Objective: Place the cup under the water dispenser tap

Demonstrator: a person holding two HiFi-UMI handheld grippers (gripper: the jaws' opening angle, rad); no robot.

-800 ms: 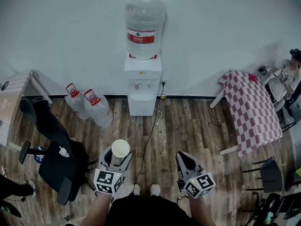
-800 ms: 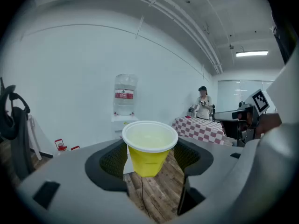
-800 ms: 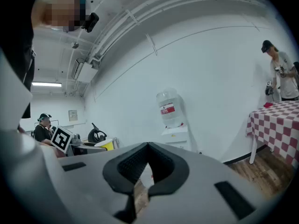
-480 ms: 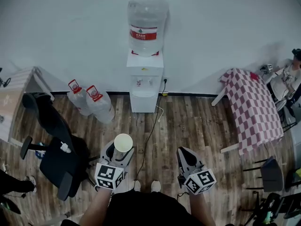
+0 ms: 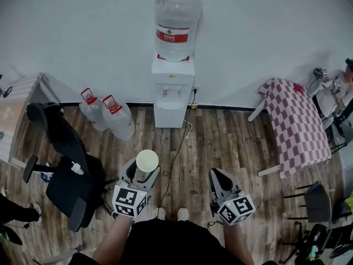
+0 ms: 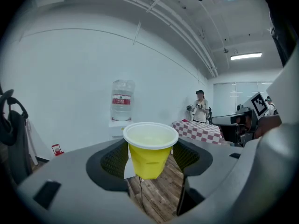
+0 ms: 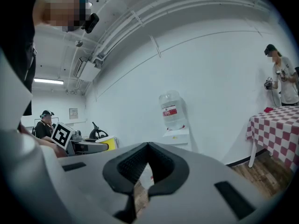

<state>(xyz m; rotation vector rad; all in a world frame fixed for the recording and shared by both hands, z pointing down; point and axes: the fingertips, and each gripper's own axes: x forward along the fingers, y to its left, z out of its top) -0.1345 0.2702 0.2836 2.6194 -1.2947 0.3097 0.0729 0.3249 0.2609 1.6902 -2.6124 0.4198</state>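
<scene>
Yellow cup (image 5: 147, 160) with a white rim, upright and empty as far as the left gripper view shows, clamped between the two jaws of the left gripper (image 5: 143, 173); the pads press its sides just under the rim. The cup is carried above the wood floor (image 5: 220, 142), well apart from the dispenser (image 5: 172, 95), which stands ahead against the white wall with an inverted bottle (image 5: 177, 18) on top. The tap recess (image 5: 170, 91) faces the cup; nothing can be made out in it. Right gripper (image 5: 217, 173): level with the left one, jaws closed tip to tip, nothing between them. A cable (image 5: 177, 150) runs over the floor from the dispenser toward the person's feet. Left of the dispenser, two spare bottles (image 5: 107, 117) lean at the wall, near a black chair (image 5: 66, 164). At right, a checked table (image 5: 298, 126).
</scene>
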